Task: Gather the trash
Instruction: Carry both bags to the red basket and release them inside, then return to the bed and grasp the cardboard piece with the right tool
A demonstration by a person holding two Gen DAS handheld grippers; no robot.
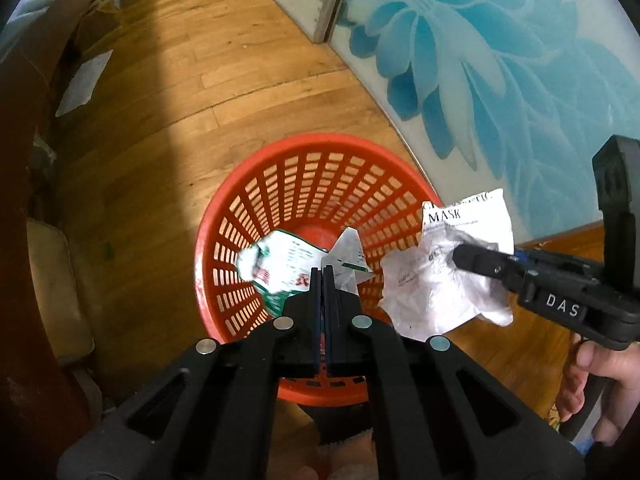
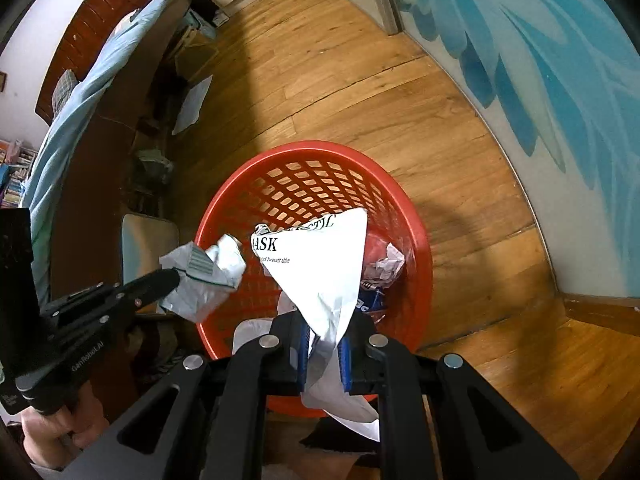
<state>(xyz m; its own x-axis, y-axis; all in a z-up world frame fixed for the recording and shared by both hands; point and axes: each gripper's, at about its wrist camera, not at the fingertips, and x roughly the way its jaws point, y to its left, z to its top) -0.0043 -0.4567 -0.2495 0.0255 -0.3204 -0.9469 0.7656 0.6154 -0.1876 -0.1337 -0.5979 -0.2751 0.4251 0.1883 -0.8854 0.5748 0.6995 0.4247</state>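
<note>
A red plastic mesh basket [image 1: 304, 168] stands on the wooden floor; it also shows in the right wrist view [image 2: 304, 160]. My left gripper [image 1: 322, 270] is shut on a crumpled green-and-white wrapper [image 1: 276, 268] and holds it over the basket; that wrapper also shows in the right wrist view [image 2: 208, 276]. My right gripper [image 2: 325, 334] is shut on a white mask packet [image 2: 324, 264] above the basket's near side; the packet shows at the basket's right rim in the left wrist view [image 1: 448, 276]. Crumpled scraps [image 2: 386, 262] lie inside the basket.
A glass panel with blue flowers [image 1: 500, 60] stands close to the right of the basket. A bed with a blue cover [image 2: 80, 92] lies to the left. A sheet of paper [image 1: 84, 82] lies on the floor by the bed.
</note>
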